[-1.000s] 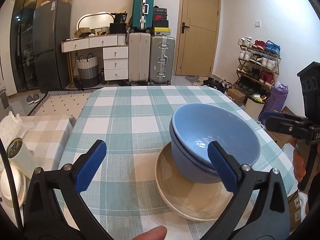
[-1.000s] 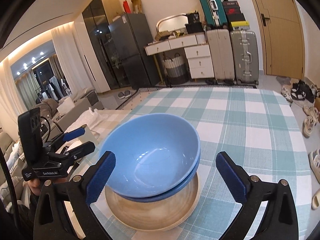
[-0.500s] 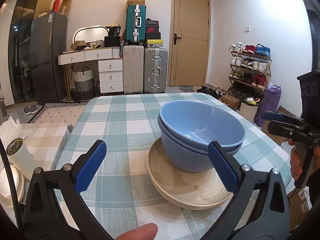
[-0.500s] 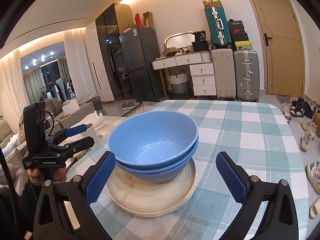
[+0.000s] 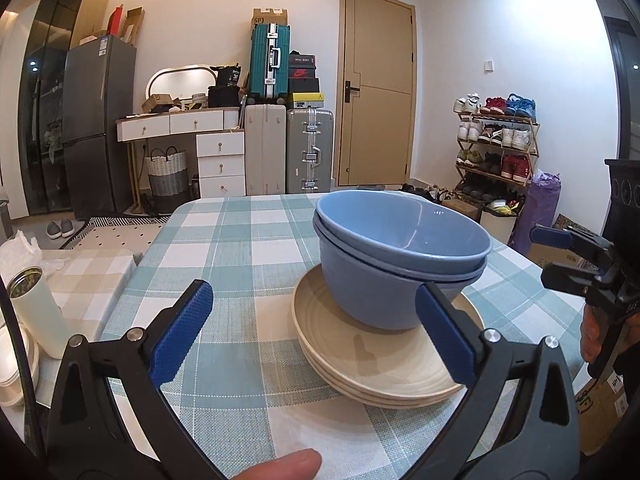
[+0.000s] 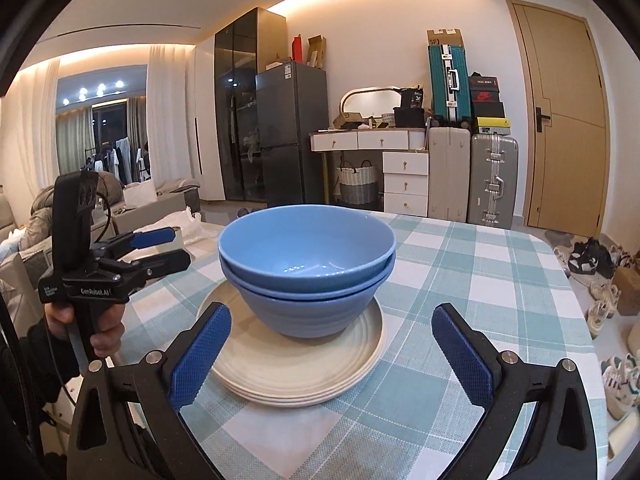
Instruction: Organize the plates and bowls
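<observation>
Two blue bowls [image 5: 400,256] sit nested on a stack of cream plates [image 5: 380,364] on the checked tablecloth [image 5: 240,248]. They also show in the right wrist view, bowls [image 6: 308,268] on plates [image 6: 296,372]. My left gripper [image 5: 316,336] is open and empty, just short of the plates at table height. My right gripper [image 6: 332,356] is open and empty, facing the stack from the other side. Each gripper shows in the other's view, the right [image 5: 560,256] and the left [image 6: 156,248].
A white flask [image 5: 34,316] and a plastic bag [image 5: 20,248] lie on a low checked surface left of the table. Suitcases [image 5: 288,152], a dresser [image 5: 200,148], a fridge [image 5: 96,128] and a shoe rack [image 5: 496,148] stand beyond the table.
Both cameras have dropped lower and tilted up to near table height, so the stack is seen more from the side. Bowls and plates have not moved. Both grippers stay open.
</observation>
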The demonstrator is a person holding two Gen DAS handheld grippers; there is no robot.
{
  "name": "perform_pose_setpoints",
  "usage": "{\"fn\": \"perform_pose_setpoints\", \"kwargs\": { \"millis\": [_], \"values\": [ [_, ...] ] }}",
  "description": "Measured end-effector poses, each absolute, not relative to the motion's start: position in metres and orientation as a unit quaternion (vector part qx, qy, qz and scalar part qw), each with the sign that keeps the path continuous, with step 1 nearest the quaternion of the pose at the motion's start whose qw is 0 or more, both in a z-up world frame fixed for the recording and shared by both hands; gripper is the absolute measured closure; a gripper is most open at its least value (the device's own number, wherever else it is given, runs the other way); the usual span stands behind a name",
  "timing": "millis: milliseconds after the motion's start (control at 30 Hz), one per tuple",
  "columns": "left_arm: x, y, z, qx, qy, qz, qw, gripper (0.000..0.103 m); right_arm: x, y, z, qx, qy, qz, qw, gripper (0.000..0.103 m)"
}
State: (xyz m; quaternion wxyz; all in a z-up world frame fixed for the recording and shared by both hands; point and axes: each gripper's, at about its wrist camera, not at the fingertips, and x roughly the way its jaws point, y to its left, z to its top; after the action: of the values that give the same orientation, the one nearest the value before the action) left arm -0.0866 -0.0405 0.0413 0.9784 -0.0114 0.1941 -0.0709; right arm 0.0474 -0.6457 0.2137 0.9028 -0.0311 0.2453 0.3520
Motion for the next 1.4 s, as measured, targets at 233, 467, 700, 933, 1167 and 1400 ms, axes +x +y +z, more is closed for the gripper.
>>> {"fn": "perform_pose_setpoints", "kwargs": {
  "millis": [233, 467, 700, 933, 1167, 1400],
  "values": [
    [-0.077, -0.033, 0.033, -0.014, 0.184, -0.061, 0.981, 0.002, 0.043, -0.643, 0.206, -0.041, 0.228, 0.351, 0.907, 0.001],
    [-0.071, -0.029, 0.026, -0.013, 0.177, -0.060, 0.982, 0.002, 0.041, -0.641, 0.203, -0.041, 0.221, 0.356, 0.907, 0.001],
    [-0.065, -0.031, 0.020, -0.012, 0.175, -0.065, 0.982, 0.002, 0.039, -0.640, 0.197, -0.045, 0.219, 0.359, 0.906, 0.001],
    [-0.061, -0.034, 0.016, -0.011, 0.173, -0.072, 0.982, 0.002, 0.041, -0.636, 0.189, -0.048, 0.227, 0.364, 0.902, 0.001],
    [-0.060, -0.036, 0.012, -0.008, 0.178, -0.075, 0.981, 0.002, 0.040, -0.632, 0.184, -0.052, 0.232, 0.367, 0.899, 0.001],
    [-0.060, -0.037, 0.010, -0.008, 0.178, -0.074, 0.981, 0.002, 0.041, -0.635, 0.185, -0.040, 0.234, 0.367, 0.900, 0.001]
  ]
}}
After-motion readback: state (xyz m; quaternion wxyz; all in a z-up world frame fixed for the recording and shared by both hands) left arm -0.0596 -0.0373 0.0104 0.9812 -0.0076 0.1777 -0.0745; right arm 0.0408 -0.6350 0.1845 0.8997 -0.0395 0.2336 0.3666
